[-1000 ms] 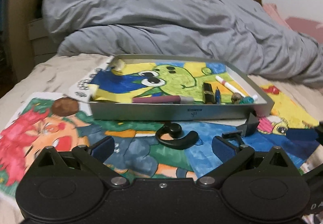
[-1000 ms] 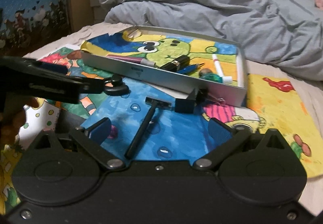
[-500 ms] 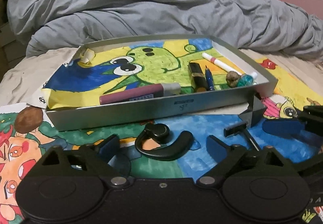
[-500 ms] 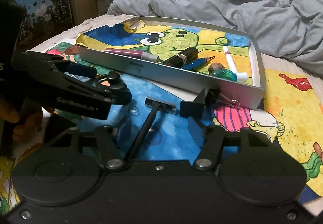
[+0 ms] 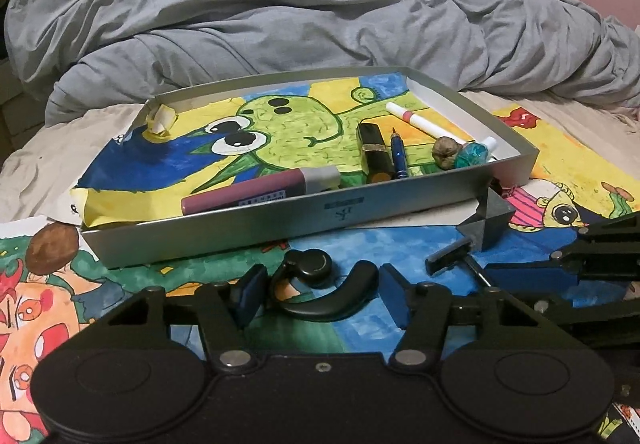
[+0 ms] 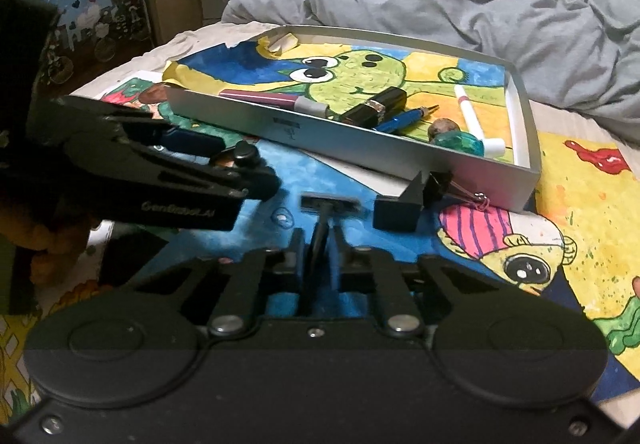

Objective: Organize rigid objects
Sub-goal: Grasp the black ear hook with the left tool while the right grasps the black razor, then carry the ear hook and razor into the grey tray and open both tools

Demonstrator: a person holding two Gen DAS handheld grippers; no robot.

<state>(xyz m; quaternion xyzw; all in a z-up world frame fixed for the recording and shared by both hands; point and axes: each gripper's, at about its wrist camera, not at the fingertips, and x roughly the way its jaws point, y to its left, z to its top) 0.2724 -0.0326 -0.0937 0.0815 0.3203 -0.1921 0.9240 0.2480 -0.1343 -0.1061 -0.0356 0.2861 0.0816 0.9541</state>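
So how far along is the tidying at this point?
Partly done. The tray already holds a marker, lipstick, pen, nut and purple tube. In hand: the right gripper has just closed on the razor; the left gripper is closing around the earpiece, pads not yet touching. Left: the binder clip.

Colours: grey tray, bright drawings, black tools

Silver-grey tray (image 5: pixel 280 222) lined with green-yellow-blue frog drawing (image 5: pixel 288 128); maroon tube (image 5: pixel 248 192), blue pen (image 5: pixel 399 156), white marker (image 5: pixel 416 120), teal bead (image 5: pixel 472 156); black earpiece (image 5: pixel 324 290), black razor (image 6: pixel 326 204); grey duvet (image 5: pixel 320 12).
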